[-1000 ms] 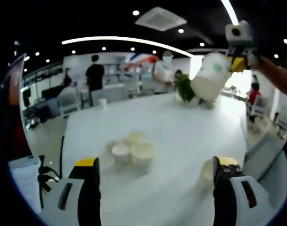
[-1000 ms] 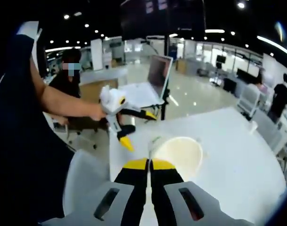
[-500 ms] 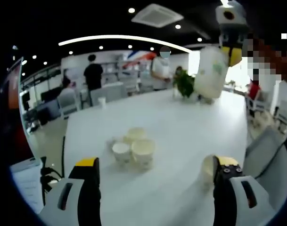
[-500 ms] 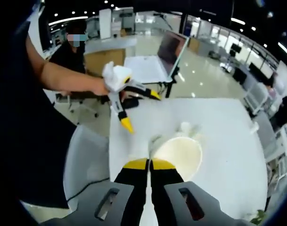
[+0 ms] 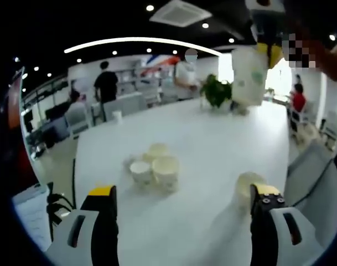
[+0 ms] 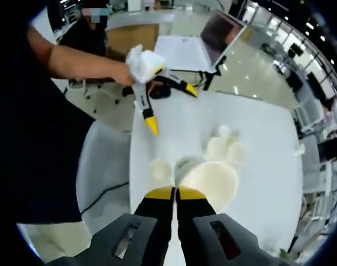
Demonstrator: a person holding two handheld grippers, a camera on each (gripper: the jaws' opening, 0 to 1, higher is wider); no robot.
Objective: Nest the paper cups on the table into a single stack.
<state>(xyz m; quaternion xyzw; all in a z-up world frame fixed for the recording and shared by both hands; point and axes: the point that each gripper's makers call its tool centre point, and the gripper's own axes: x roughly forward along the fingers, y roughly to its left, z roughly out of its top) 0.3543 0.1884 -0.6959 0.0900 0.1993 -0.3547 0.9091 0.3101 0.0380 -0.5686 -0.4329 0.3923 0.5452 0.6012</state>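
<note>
In the left gripper view, three white paper cups stand close together mid-table. A single cup stands by my left gripper's right fingertip; the jaws are wide open and hold nothing. High at the top right, my right gripper holds another cup above the table. In the right gripper view, the right gripper is shut on that held cup's rim, mouth facing the camera. Far below lie the cup cluster, the single cup and the open left gripper.
The white table is long, with a potted plant and a small cup at its far end. Grey chairs stand along its side. A laptop sits on another desk. People stand in the background.
My right gripper has risen with its cup and now looks down on the table from much higher. The held cup has turned from tilted to near upright. The left gripper stays open.
</note>
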